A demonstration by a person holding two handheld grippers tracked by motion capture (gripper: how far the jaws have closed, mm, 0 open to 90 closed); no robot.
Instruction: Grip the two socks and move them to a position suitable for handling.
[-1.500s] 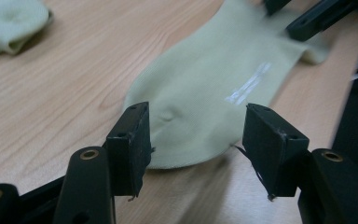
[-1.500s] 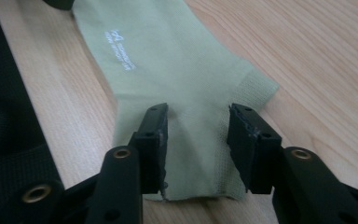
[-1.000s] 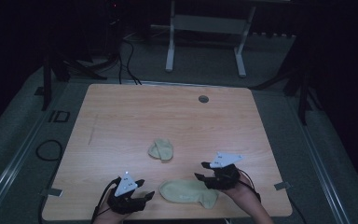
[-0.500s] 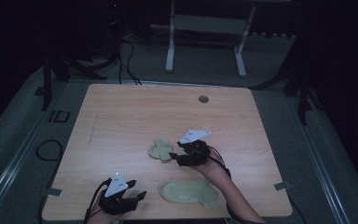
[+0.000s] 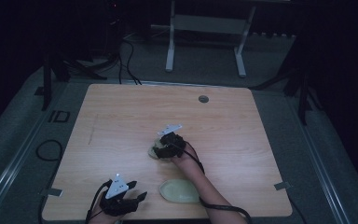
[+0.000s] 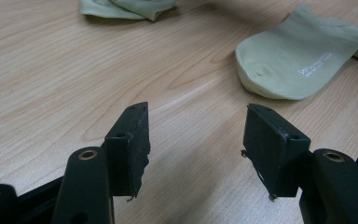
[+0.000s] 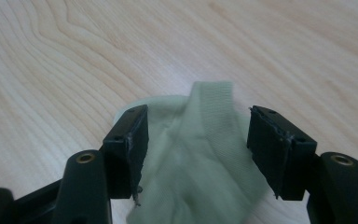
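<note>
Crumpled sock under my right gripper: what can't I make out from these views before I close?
- Crumpled sock: in the right gripper view its near end is cut off by the bottom edge, and the right gripper, jaws open, straddles it; contact with the pads is unclear.
- High view: that gripper and the hand cover most of it.
- Flat sock: its white print is too small to read in the left gripper view.

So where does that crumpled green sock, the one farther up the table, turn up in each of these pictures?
High view: the crumpled sock lies mid-table, partly under the right tongs.
Left gripper view: it sits at the top edge, left of the flat sock.
Right gripper view: it lies between the open jaws, bottom centre.
Shared landmark: the wooden table.
</note>
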